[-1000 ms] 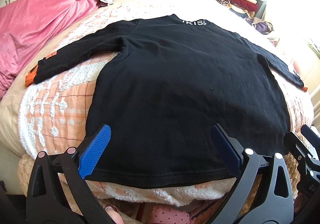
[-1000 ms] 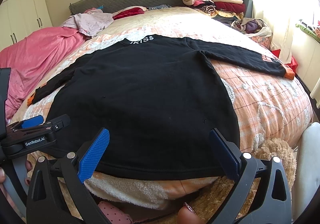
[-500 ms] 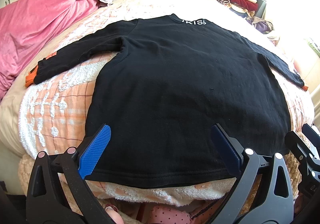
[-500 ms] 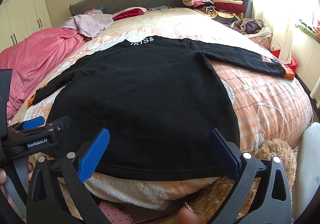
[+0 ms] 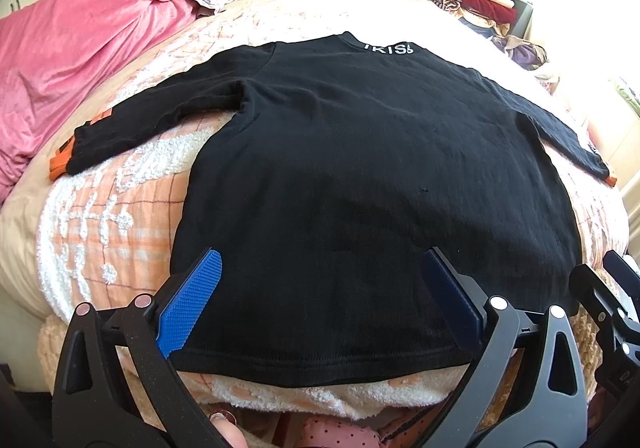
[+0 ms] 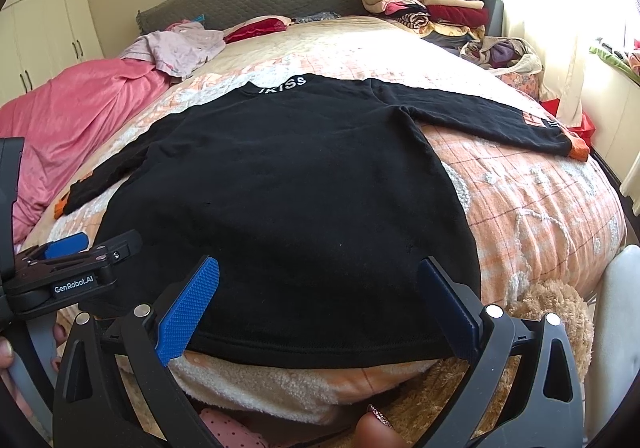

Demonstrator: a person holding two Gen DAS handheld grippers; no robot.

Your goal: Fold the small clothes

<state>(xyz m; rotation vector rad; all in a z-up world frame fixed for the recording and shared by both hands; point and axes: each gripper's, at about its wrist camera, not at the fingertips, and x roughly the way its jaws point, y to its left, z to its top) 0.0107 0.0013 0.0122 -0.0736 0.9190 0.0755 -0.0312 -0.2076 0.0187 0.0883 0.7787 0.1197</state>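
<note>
Black shirt (image 5: pixel 360 176) flat on peach bedspread (image 6: pixel 540 208); both tongs (image 5: pixel 320 300) (image 6: pixel 320 304) spread apart, holding nothing.

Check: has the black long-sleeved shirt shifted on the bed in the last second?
No. The black long-sleeved shirt lies where it did; its hem sits the same against the orange checked blanket.

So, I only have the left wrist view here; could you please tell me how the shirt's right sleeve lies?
Observer: The right sleeve lies flat and straight out across the blanket, with an orange patch just before its orange cuff.
Operator: Thank you. And how are the right tongs set?
Observer: The right tongs are open and grip nothing; they frame the hem of the black shirt towards its right corner.
Operator: Is anything below that corner?
Observer: A brown plush thing sits just under the blanket's edge there.
</note>
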